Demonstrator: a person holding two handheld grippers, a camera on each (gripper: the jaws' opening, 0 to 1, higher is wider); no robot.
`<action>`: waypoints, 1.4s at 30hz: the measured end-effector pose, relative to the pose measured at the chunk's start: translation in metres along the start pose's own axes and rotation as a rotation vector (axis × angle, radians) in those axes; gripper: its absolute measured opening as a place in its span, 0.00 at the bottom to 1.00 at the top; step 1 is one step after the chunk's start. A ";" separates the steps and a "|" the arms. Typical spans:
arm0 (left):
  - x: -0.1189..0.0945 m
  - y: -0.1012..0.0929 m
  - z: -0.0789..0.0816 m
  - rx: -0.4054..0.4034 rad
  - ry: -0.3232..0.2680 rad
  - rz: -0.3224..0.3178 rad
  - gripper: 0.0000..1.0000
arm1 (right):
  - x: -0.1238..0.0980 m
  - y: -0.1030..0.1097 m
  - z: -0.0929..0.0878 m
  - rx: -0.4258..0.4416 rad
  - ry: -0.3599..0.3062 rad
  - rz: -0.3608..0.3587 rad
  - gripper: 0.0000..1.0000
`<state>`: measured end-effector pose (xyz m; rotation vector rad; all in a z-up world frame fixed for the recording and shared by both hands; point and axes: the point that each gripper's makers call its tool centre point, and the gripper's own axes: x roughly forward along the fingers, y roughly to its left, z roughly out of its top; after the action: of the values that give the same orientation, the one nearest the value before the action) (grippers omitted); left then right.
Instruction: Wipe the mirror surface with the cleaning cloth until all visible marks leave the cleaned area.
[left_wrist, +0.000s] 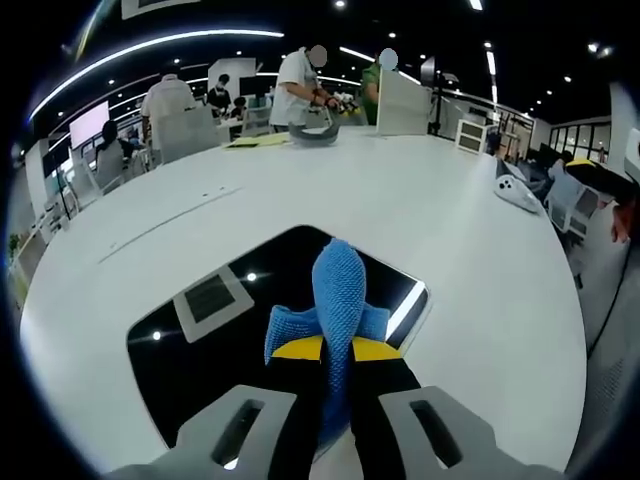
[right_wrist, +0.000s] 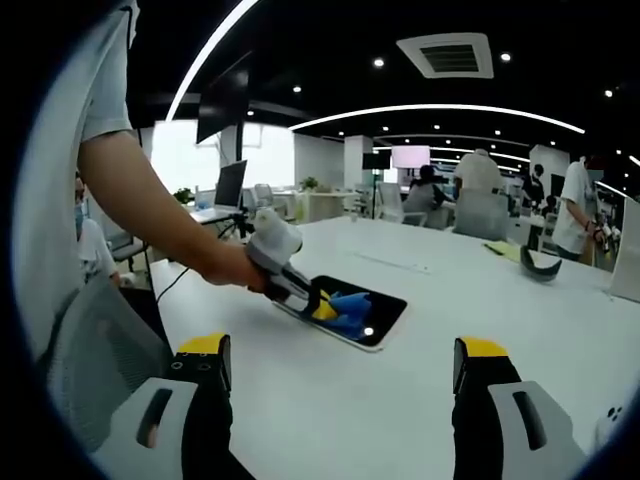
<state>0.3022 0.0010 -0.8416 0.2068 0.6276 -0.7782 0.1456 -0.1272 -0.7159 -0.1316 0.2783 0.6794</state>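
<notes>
Left gripper view: left gripper (left_wrist: 337, 385) clenched on blue cleaning cloth (left_wrist: 338, 300), cloth bunched forward over dark mirror (left_wrist: 200, 350) lying flat on white table (left_wrist: 420, 210). Right gripper view: mirror (right_wrist: 385, 322) and cloth (right_wrist: 345, 310) ahead, between spread, empty jaws of right gripper (right_wrist: 345, 365), well apart from them

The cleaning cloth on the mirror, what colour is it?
Blue cloth; it shows best in the left gripper view.

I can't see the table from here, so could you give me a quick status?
Left gripper shut on blue cloth, over mirror. Right gripper open, held back. Nothing in the way.
</notes>
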 end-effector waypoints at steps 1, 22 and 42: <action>0.001 -0.001 0.001 -0.001 0.000 -0.001 0.06 | 0.000 0.000 -0.001 0.000 0.002 0.000 0.91; 0.014 -0.020 0.010 0.018 -0.006 -0.039 0.06 | 0.000 -0.002 0.000 0.008 0.001 -0.002 0.91; 0.019 -0.028 0.014 0.017 -0.012 -0.055 0.06 | 0.001 -0.002 -0.001 0.007 0.005 0.001 0.90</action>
<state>0.2993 -0.0355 -0.8405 0.2007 0.6173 -0.8373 0.1474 -0.1288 -0.7174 -0.1263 0.2861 0.6792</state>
